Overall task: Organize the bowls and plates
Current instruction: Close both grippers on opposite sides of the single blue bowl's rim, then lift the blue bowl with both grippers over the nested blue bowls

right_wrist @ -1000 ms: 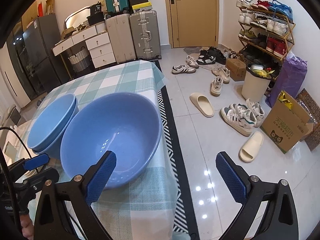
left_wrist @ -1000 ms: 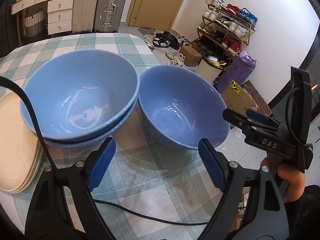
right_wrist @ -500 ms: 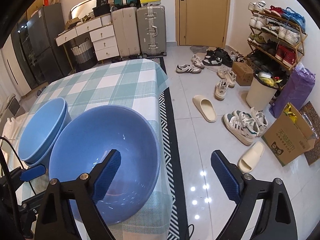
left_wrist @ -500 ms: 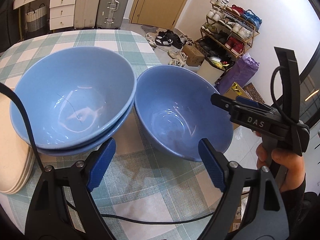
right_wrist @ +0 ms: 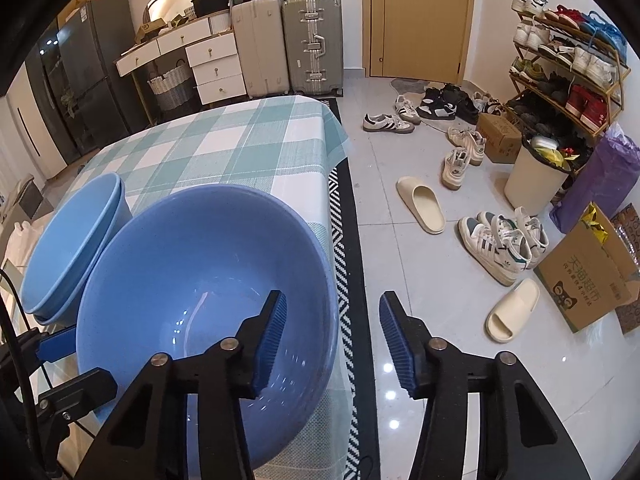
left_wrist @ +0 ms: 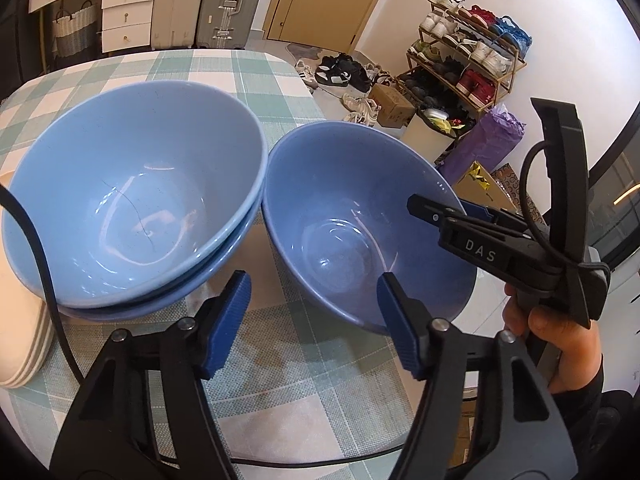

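Observation:
A single blue bowl (left_wrist: pixel 344 216) stands on the checked tablecloth (left_wrist: pixel 280 380), next to two nested blue bowls (left_wrist: pixel 132 200) on its left. My left gripper (left_wrist: pixel 312 320) is open, just in front of the gap between them. My right gripper (right_wrist: pixel 332 340) is open and straddles the single bowl's (right_wrist: pixel 192 288) right rim, one finger inside the bowl and one outside. It shows in the left wrist view (left_wrist: pixel 452 216) over that rim. The nested bowls (right_wrist: pixel 72 240) lie to the left.
Stacked beige plates (left_wrist: pixel 20 332) lie at the left table edge. A black cable (left_wrist: pixel 32 248) crosses the nested bowls. The single bowl sits near the table's right edge (right_wrist: pixel 332 240), above floor with shoes, slippers and a cardboard box (right_wrist: pixel 588 272).
My right gripper has moved in over the single bowl's right rim and its jaws have narrowed. My left gripper has edged closer to the bowls and narrowed a little.

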`<state>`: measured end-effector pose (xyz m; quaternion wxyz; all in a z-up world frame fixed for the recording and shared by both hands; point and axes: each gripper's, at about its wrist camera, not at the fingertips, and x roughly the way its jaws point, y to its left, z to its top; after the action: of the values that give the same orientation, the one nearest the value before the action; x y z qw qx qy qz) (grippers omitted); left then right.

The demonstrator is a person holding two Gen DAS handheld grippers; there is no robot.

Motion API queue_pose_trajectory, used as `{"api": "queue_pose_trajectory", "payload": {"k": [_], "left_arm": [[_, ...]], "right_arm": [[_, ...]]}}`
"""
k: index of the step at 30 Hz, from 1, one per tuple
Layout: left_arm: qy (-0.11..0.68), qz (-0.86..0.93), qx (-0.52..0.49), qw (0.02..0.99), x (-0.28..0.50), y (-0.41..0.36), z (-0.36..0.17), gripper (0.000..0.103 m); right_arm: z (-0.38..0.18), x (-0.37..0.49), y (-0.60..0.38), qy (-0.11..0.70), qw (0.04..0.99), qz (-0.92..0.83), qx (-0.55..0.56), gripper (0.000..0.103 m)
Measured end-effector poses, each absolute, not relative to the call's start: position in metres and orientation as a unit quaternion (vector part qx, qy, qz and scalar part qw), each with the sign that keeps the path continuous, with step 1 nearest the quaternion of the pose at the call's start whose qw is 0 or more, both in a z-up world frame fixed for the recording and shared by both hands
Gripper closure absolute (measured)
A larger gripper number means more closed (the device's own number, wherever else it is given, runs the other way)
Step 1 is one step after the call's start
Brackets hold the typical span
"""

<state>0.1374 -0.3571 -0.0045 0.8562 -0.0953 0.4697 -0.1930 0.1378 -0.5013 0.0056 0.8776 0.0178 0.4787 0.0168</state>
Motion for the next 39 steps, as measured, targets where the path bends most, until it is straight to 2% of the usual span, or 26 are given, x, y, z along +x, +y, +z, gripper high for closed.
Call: {"api": "queue_pose_trajectory", "payload": {"k": [5,10,12,15,39], "left_arm": [[0.468,-0.191,-0.092,0.858,0.14,-0.359,-0.007,0.047],[0.462,-0.19,-0.088,0.862,0.139,-0.361,-0.008,0.059],[0.463,-0.189,-0.085,0.862,0.14,-0.363,-0.009,0.069],[0.463,-0.193,-0.081,0.861,0.14,-0.365,-0.008,0.073],[0.464,-0.202,-0.066,0.86,0.138,-0.368,-0.005,0.074]], "right_arm": [[0.003,0.136,-0.5,0.477,0.879,0.019,0.014,0.069],[0.004,0.133,-0.497,0.469,0.883,0.024,0.01,0.08],[0.004,0.132,-0.496,0.47,0.882,0.027,0.008,0.082],[0.004,0.129,-0.493,0.466,0.884,0.028,-0.001,0.084],[0.008,0.117,-0.495,0.473,0.881,0.021,0.007,0.084]]}}
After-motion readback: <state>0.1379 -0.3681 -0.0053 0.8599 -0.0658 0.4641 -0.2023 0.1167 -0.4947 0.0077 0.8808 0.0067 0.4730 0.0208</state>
